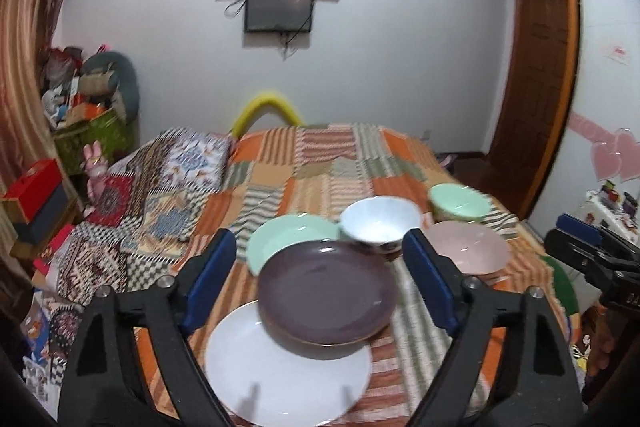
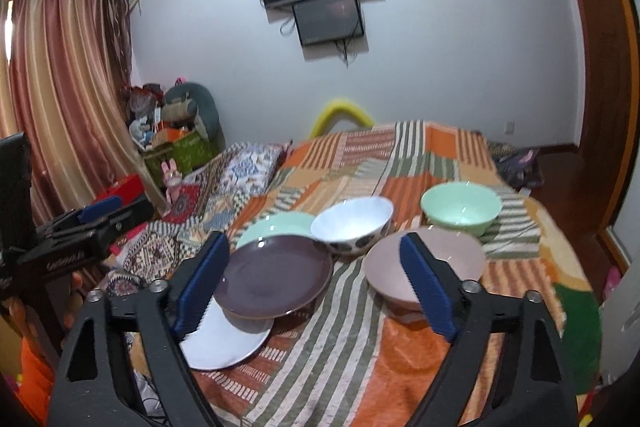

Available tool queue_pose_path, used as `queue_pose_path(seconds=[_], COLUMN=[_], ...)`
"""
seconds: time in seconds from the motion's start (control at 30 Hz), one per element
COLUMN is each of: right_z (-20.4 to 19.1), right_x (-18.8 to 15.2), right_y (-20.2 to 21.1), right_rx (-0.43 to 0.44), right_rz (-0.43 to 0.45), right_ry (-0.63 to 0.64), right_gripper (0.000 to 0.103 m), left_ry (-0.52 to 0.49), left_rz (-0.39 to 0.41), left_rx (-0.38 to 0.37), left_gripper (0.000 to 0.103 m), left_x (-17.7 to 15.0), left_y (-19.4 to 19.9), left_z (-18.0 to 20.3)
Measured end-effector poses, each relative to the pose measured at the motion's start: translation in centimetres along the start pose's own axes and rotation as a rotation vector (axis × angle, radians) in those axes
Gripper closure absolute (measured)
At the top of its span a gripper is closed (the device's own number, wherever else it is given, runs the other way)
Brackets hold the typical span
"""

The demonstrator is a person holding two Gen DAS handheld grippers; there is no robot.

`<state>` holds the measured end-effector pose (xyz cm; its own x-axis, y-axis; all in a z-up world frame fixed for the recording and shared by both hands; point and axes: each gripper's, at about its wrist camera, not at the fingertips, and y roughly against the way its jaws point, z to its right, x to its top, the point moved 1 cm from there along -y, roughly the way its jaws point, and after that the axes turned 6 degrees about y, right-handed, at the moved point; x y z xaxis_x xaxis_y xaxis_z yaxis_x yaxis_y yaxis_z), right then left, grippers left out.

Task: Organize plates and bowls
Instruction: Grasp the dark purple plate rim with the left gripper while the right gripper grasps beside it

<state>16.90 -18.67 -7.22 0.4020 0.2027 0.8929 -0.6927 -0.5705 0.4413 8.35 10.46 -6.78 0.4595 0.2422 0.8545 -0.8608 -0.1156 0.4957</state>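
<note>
White plate sits closest, under the left gripper, jaws wide, nothing held; purple plate overlaps its far edge, dead ahead. Right gripper gapes too, off beside.

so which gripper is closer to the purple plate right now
Left. The left gripper frames the purple plate head-on; the right gripper sits off to its right, facing the pink bowl.
</note>
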Motion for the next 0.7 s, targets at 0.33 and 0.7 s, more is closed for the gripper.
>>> queue_pose_path(seconds=[0.33, 0.7], right_z=[0.0, -0.7], right_x=[-1.8, -4.1], right_y=[-7.0, -13.4], right_rx=[0.042, 0.063], right_rz=[-0.183, -0.362], right_ry=[-0.040, -0.079], right_gripper=[0.042, 0.062], left_ry=[0.105, 0.110], left_rz=[-0.195, -0.403], left_rx=[0.013, 0.042], left_gripper=[0.029, 0.053], left_x=[-1.3, -4.8], left_y=[-8.3, -15.8], left_z=[-5.6, -8.5])
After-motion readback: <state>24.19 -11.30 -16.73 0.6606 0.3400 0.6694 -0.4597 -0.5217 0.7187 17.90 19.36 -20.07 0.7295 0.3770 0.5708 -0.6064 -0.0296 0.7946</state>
